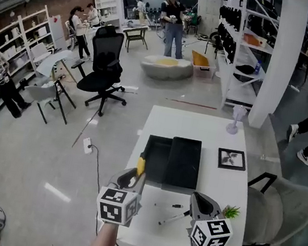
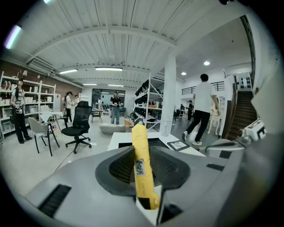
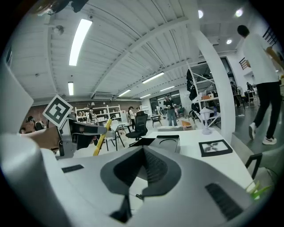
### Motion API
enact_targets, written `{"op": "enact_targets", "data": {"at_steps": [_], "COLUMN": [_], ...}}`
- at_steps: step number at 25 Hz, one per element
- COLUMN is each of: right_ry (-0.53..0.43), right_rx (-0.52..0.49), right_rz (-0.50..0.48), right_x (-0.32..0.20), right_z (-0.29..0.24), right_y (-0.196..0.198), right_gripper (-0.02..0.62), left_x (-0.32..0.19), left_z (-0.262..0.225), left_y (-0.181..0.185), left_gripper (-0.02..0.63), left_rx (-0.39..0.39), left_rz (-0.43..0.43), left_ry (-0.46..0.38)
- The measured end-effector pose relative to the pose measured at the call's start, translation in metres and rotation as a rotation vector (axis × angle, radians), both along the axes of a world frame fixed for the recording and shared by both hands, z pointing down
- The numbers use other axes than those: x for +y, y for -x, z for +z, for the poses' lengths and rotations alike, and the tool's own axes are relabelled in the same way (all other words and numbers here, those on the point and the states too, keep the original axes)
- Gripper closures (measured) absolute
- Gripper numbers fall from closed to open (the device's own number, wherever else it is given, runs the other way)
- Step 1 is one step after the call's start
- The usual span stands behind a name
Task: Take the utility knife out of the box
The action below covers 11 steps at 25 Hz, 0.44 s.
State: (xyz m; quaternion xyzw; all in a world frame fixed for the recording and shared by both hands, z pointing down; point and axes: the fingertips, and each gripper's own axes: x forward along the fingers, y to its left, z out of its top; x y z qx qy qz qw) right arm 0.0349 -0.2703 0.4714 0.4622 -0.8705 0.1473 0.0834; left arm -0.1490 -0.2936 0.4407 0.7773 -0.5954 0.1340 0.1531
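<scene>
— Our left hand-held gripper [image 1: 136,174] pinches the yellow utility knife [image 2: 142,165]. Both pads clamp its body, and the far end pokes out past them, tilted upward.
— So we have it out of the black box [image 1: 157,159]?
— Yes. We hold it at that box's near left corner, raised off the white surface [image 1: 199,129].
— And our right hand-held gripper [image 1: 195,198]?
— Pressed together on nothing, just right of the pens [image 1: 174,214] lying on the surface, with a small green plant [image 1: 231,211] beside it.
</scene>
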Motion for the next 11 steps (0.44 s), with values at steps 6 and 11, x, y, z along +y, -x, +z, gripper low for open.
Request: {"op": "enact_targets", "data": {"at_steps": [6,11], "right_ry": [-0.002,-0.003], "right_rx": [0.006,0.003], "right_rz": [-0.013,-0.018], "right_x": [-0.0013,-0.0018], "right_z": [-0.0019,0.0021], "right_y": [0.0039,0.0034], "right_gripper": [0.595,0.595], "left_x": [0.0000,-0.0017], "left_z": [-0.0032,-0.0026], "left_y": [0.0039,0.0045], "left_gripper": [0.502,0.502], "left_rx": [0.015,0.020], "left_rz": [-0.013,-0.018], "left_ry": [-0.003,-0.016]}}
